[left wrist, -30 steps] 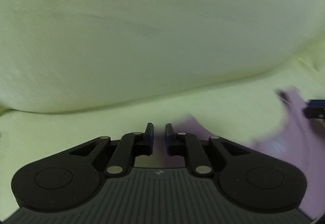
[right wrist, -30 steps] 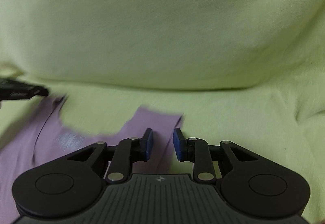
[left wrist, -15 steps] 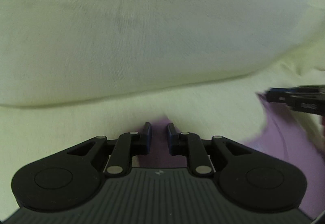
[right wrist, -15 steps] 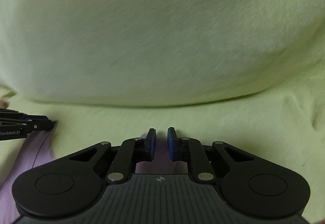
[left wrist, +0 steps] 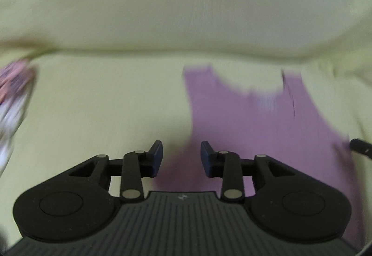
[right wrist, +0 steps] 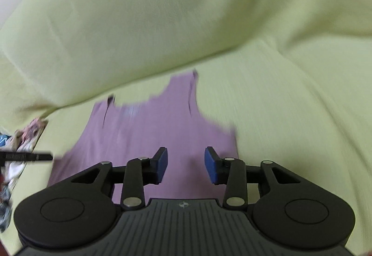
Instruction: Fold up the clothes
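Purple tank top (right wrist: pixel 148 137) lies flat on green sofa cover (right wrist: pixel 279 116), looks thin & floppy, prob. grab far straps; left gripper (left wrist: pixel 181 156) & right gripper (right wrist: pixel 186 163) jaws spreading, nothing between.

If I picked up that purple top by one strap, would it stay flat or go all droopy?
Probably droopy: the purple top lies thin and flat on the yellow-green cover, like soft cloth. It looks light. Lifted by one strap, it would likely hang and bunch.
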